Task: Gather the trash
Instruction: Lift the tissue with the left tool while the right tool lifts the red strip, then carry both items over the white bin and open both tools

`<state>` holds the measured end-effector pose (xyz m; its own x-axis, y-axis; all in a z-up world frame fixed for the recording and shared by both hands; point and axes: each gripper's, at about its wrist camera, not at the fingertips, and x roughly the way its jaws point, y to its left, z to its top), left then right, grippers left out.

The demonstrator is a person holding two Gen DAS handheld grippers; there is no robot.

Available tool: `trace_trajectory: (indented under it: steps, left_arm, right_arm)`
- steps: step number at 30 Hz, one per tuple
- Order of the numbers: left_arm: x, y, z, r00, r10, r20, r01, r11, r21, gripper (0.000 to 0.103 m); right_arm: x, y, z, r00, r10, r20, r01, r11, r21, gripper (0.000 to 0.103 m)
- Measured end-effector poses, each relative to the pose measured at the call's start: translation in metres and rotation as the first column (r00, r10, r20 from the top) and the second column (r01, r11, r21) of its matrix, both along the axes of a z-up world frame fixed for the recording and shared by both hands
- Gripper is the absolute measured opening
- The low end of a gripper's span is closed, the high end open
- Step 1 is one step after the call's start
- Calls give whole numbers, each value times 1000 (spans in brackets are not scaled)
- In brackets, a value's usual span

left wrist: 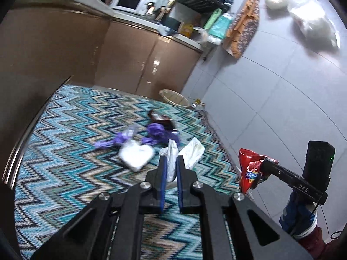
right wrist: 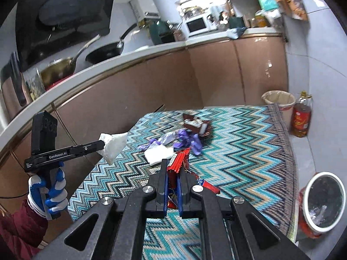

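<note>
In the right gripper [right wrist: 172,162], a crumpled red snack wrapper [right wrist: 177,162], possibly foil

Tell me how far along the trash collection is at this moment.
Midway. Done: the red-rimmed bin already holds some clear scraps. In hand: left gripper clamps a white plastic bag; right gripper clamps a red snack wrapper. Left on the rug: purple gloves, white tissue, brown box.

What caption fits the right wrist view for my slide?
Right gripper shut on a red snack wrapper above the zigzag rug, left gripper holding a white bag.
</note>
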<state>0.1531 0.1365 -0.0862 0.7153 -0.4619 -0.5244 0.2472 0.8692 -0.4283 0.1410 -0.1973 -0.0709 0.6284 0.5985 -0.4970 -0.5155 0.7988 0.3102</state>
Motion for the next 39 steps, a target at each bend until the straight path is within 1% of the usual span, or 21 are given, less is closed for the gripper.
trace_trajectory:
  steps: [4,7,10,12,14,16,19,22,25,28,32,35,37,39]
  left_arm:
    - [5,-42,11,997,-74,-2,74,997,10,8]
    - [17,-89,16,988,-154,-12,154,987,42,8]
    - [37,-152,21,969,-245,-27,246,966,76,8]
    - [50,-188,22,956,-291,-37,293,952,90,8]
    - [64,-230,21,937,-345,-48,348,932,100,8]
    - [78,-274,19,914,-401,-61,405,907,113,8]
    - [97,-334,13,886,-458,-78,464,876,131,8]
    - [118,-385,2,869,-485,-97,495,857,147,8]
    - [139,-424,-14,858,-498,-125,512,847,144,8]
    - [160,-455,-34,850,-505,-153,524,840,142,8]
    - [183,-486,-56,842,-509,-178,533,835,139,8]
    - [198,-504,-73,842,-501,-198,530,838,132,9]
    - [205,-514,-84,834,-505,-220,537,836,115,9]
    - [213,-522,-92,828,-509,-235,542,834,106,10]
  right_arm:
    - [-15,-44,7,997,-75,29,74,997,24,6]
    - [-23,-85,10,987,-151,47,149,988,35,6]
    - [-28,-132,10,969,-240,56,238,970,45,6]
    - [-31,-163,9,952,-302,57,299,953,53,6]
    - [-33,-191,7,934,-354,56,350,934,64,6]
    - [-32,-217,4,914,-402,53,399,915,67,6]
    - [-25,-248,-3,888,-458,44,456,888,58,6]
    - [-12,-273,-10,861,-507,34,506,862,39,7]
    - [5,-295,-20,840,-541,20,541,841,34,7]
    - [22,-311,-32,821,-570,18,570,822,0,8]
    - [47,-330,-52,803,-596,-8,596,803,-23,9]
    - [62,-340,-68,792,-610,-31,609,792,-37,9]
    - [69,-346,-79,783,-620,-47,618,785,-44,9]
    - [79,-352,-89,775,-629,-66,627,778,-52,12]
